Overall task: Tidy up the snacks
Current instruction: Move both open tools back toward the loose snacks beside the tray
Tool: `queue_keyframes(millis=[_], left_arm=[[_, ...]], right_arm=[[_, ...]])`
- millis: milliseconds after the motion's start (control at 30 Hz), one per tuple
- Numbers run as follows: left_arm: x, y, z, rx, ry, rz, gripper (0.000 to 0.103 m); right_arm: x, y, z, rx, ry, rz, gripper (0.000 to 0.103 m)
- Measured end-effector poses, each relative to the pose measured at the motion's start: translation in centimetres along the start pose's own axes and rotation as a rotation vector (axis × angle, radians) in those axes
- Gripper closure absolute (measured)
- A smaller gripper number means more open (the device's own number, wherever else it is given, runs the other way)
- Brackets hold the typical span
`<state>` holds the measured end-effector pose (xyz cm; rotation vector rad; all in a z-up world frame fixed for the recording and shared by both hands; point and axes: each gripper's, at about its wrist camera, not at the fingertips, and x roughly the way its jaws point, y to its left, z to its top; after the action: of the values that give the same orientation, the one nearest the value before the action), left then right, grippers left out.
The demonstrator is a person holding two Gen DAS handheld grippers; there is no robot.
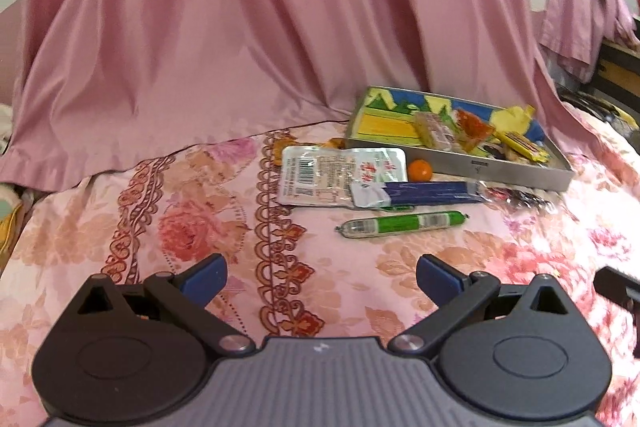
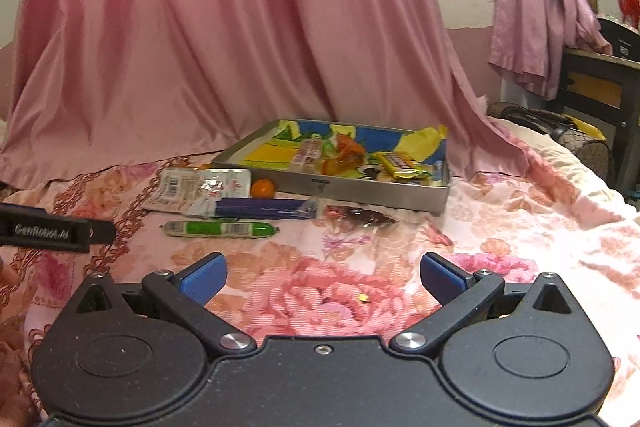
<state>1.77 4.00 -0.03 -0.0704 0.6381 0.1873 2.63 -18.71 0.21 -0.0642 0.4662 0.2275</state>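
Observation:
A metal tray (image 1: 500,169) (image 2: 360,193) with a colourful bottom holds several wrapped snacks on the flowered bedspread. In front of it lie a silver-white packet (image 1: 340,175) (image 2: 200,187), a small orange (image 1: 420,170) (image 2: 263,188), a blue stick pack (image 1: 432,193) (image 2: 260,207), a green sausage stick (image 1: 402,223) (image 2: 220,228) and a dark clear-wrapped snack (image 1: 520,199) (image 2: 360,217). My left gripper (image 1: 322,277) is open and empty, well short of the sausage. My right gripper (image 2: 324,277) is open and empty, short of the dark snack.
A pink curtain (image 1: 260,27) (image 2: 240,27) hangs down behind the tray onto the bed. A dark cabinet (image 2: 600,95) and a bag (image 2: 560,131) stand at the right. The left gripper's side (image 2: 48,231) shows at the right wrist view's left edge.

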Motion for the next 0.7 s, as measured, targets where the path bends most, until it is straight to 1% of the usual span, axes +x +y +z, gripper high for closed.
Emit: queue_keyframes(millis=[167,467,600,700], left_arm=[[0.3,0.7,0.0,-0.045,0.008,0.019,0.000],[0.9,0.9,0.1,-0.076,0.012,0.024,0.000],[1.3,1.1,0.5,-0.096,0.000,0.028,0.000],[1.6,0.9,0.9,-0.098,-0.020,0.023,0.000]], right_arm=[[0.3,0.2,0.1,-0.005,0.001,0.026,0.001],[1.4,0.1,0.6,-0.020,0.001,0.055,0.001],[2.2,-0.2,1.2,-0.043,-0.003,0.093,0.001],[2.8,-0.7,1.8,-0.057,-0.024,0.097,0.001]])
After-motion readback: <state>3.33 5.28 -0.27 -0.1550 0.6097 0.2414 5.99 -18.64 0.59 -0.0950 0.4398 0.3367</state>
